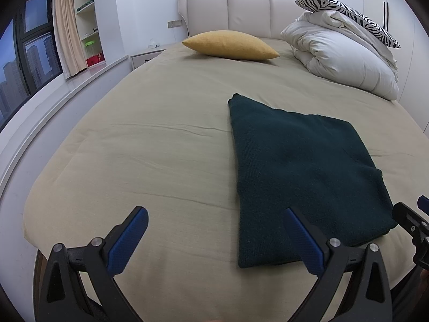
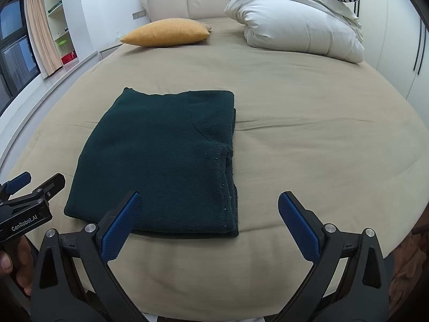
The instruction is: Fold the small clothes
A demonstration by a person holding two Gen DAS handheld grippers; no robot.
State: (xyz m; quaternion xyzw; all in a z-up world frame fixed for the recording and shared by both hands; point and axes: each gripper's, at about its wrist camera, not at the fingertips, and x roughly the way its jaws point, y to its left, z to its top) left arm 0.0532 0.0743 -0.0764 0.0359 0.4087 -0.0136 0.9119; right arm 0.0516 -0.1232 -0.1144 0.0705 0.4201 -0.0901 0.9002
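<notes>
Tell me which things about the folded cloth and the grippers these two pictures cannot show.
- Dark green garment: its type and inner layers, hidden by its own folds, both views.
- Right gripper: cut off by the left wrist view's edge.
- Left gripper: partly cut off in the right wrist view.

Folded garment (image 2: 161, 158) on bed (image 2: 308, 139); pillow (image 2: 166, 32), duvet (image 2: 300, 26) behind.

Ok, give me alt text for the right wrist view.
A folded dark green garment lies on a beige bed, ahead of the open right tool. A yellow pillow and a white duvet sit by the headboard.
</notes>
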